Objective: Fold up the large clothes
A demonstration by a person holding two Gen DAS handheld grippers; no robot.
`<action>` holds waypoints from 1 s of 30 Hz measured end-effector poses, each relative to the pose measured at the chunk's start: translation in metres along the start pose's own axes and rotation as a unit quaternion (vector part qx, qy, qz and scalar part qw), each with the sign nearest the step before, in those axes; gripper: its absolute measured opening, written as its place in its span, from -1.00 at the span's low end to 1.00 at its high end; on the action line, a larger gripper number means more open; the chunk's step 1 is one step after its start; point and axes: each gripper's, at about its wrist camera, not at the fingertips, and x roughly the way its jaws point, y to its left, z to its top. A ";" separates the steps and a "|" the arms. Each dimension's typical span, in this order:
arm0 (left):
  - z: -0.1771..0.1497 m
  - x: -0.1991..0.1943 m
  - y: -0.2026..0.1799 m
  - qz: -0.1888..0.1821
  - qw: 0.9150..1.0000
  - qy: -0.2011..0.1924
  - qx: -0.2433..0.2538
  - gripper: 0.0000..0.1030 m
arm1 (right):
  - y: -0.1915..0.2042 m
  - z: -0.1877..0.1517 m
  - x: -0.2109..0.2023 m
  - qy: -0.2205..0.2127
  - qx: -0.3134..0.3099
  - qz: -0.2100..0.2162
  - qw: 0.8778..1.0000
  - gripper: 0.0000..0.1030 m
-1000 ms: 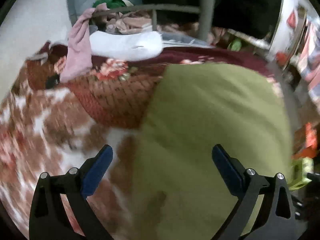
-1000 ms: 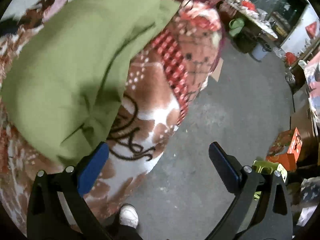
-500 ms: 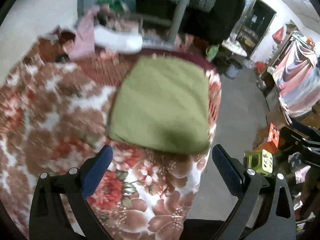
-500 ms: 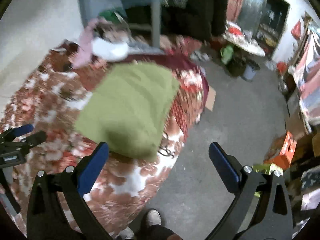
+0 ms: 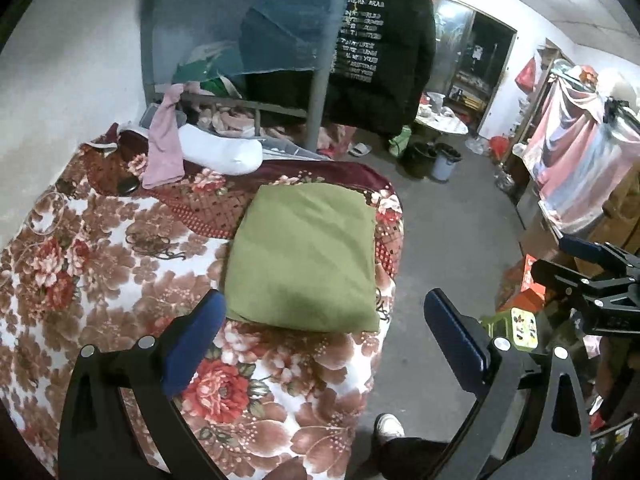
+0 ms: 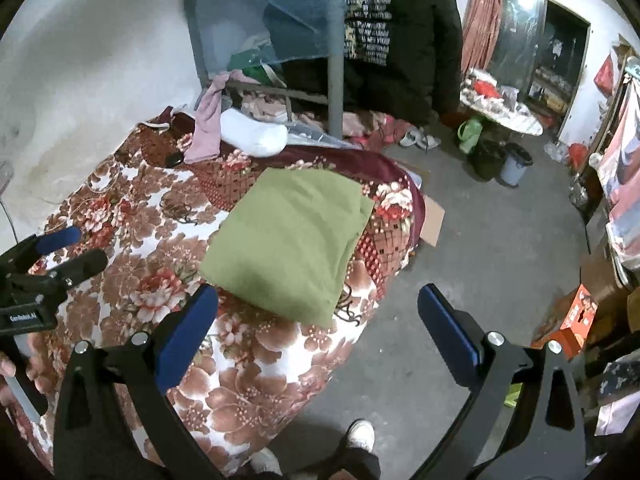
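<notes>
Your left gripper (image 5: 324, 336) hangs with its jaws spread wide and empty above the near edge of the bed, and the folded green garment (image 5: 304, 256) lies just beyond its fingertips, apart from them. Your right gripper (image 6: 318, 326) is likewise wide open and holds nothing; the green garment (image 6: 288, 244) sits ahead and to its left on the floral blanket (image 6: 132, 280), near the bed's right edge.
</notes>
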 end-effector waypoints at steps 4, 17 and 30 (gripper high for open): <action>0.003 -0.003 -0.005 0.003 1.000 -0.002 -0.002 0.89 | -0.010 0.005 -0.001 -0.002 -0.017 0.014 1.000 0.91; 0.010 -0.002 -0.019 0.005 1.000 0.005 -0.024 0.89 | -0.029 0.029 -0.003 -0.009 -0.033 0.044 0.998 0.91; 0.023 0.004 -0.023 0.008 1.000 0.008 -0.005 0.89 | -0.032 0.036 0.011 -0.003 -0.019 0.047 0.999 0.91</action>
